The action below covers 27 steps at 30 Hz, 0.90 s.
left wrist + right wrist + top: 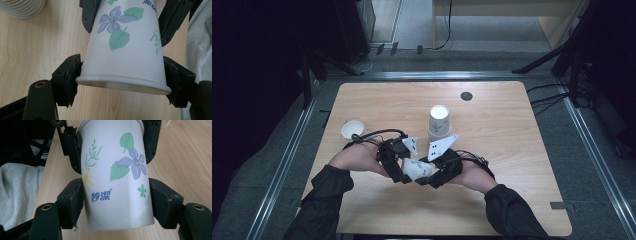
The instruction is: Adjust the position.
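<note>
A white paper cup point(417, 168) printed with purple flowers and green leaves lies on its side just above the wooden table point(512, 150), held between both grippers. My left gripper point(403, 172) point(122, 75) is shut on the cup point(125, 50) near its rolled rim, one pad on each side. Coming from the opposite side, my right gripper point(433, 175) point(117, 198) grips the cup point(115, 182) near its base, pads pressed against the wall. In each gripper view the other gripper's jaws flank the cup's far end.
A stack of upturned paper cups point(438, 122) stands behind the grippers, mid-table. A single white cup point(352, 129) sits at the left, seen ribbed in the left gripper view point(22, 8). A round dark grommet point(466, 96) lies at the back. Pale cloth point(17, 192) shows beside the table edge.
</note>
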Each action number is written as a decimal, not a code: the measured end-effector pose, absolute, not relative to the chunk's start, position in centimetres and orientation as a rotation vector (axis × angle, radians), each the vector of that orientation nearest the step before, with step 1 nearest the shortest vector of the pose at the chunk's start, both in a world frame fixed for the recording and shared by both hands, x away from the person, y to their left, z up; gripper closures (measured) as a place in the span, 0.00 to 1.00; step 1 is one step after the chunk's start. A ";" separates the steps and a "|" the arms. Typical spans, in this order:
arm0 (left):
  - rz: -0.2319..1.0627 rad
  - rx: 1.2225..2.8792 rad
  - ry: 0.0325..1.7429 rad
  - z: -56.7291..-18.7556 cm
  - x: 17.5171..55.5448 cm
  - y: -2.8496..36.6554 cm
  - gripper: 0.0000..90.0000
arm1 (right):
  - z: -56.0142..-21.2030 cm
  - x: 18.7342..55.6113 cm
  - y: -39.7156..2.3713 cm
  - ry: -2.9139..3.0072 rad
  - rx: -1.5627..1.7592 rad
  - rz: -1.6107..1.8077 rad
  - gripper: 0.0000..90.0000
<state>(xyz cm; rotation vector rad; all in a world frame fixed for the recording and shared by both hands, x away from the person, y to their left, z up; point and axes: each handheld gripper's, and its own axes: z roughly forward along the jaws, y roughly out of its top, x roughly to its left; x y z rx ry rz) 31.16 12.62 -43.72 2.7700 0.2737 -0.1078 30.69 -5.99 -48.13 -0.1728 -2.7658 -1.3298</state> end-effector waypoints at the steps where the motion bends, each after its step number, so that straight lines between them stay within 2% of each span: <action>1: -0.107 2.767 0.272 -43.7 31.2 12.7 0.28 | -48.1 30.7 -6.0 -2.766 -0.172 -1.331 0.37; 11: -0.086 2.714 0.269 -43.4 31.4 13.0 0.21 | -47.7 30.8 -6.3 -2.763 -0.180 -1.347 0.37; 27: -0.019 2.580 0.299 -42.2 31.6 15.0 0.18 | -46.6 31.3 -8.0 -2.740 -0.225 -1.428 0.37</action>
